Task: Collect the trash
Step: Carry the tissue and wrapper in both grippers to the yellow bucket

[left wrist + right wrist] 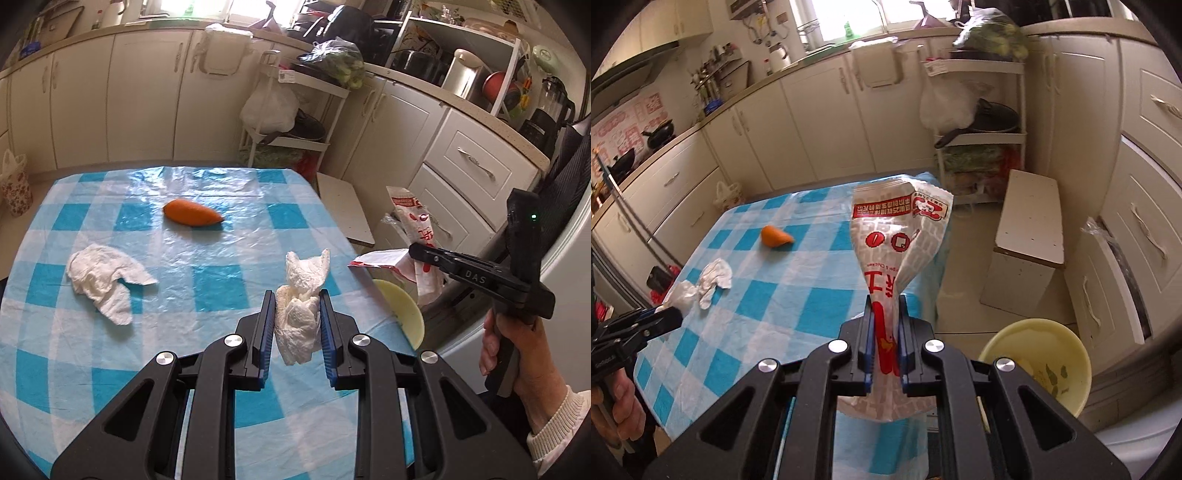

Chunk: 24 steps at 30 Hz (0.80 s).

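My left gripper (297,301) is shut on a crumpled white tissue (300,314) and holds it above the blue-checked table (207,280). It also shows in the right wrist view (670,310). My right gripper (885,306) is shut on a white and red plastic snack bag (897,236), held past the table's right edge; the bag also shows in the left wrist view (406,262). A second crumpled tissue (103,280) and an orange peel (192,213) lie on the table. A pale yellow bowl (1039,362) with scraps sits low beside the table's right edge.
A white stool (1027,236) stands on the floor right of the table. A white rolling rack (295,122) with bags and pans stands behind the table. Cabinets line the back and right. A floral bag (16,184) sits at the far left.
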Available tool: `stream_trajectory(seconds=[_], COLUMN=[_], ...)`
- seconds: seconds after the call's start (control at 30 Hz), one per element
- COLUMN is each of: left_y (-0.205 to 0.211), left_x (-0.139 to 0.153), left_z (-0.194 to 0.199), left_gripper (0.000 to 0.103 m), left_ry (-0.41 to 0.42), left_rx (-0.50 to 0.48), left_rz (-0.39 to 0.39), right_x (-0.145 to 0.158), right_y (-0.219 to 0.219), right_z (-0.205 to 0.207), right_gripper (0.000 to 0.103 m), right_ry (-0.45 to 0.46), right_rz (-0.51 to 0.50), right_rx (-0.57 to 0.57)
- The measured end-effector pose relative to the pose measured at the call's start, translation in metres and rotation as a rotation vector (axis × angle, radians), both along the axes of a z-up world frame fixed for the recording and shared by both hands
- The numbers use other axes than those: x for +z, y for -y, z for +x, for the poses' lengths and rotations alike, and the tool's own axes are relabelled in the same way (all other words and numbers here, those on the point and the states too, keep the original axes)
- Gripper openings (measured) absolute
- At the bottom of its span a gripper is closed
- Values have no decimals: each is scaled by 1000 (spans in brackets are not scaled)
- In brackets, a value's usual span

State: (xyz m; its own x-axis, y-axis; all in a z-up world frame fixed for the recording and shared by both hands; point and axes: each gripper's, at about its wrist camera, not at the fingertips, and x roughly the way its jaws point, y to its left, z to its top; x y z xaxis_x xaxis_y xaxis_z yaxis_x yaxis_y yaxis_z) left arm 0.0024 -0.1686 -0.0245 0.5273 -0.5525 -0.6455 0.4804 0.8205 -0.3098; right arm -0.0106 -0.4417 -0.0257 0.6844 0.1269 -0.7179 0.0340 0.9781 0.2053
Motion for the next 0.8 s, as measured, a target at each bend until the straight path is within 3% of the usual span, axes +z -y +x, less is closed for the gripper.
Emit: stream_trajectory(seconds=[0.33, 0.8], left_y=[78, 152], left_x=[22, -5], left_z=[-3, 5], left_gripper=[22, 22], left_ry=[38, -9], left_rx=[-101, -163], left_rz=[-26, -24], right_x=[-28, -97], right_y=[67, 144], right_z=[10, 9], right_gripper=[11, 11], right_ry=[-98, -323], right_rz=[-24, 88], right_rx=[-177, -317])
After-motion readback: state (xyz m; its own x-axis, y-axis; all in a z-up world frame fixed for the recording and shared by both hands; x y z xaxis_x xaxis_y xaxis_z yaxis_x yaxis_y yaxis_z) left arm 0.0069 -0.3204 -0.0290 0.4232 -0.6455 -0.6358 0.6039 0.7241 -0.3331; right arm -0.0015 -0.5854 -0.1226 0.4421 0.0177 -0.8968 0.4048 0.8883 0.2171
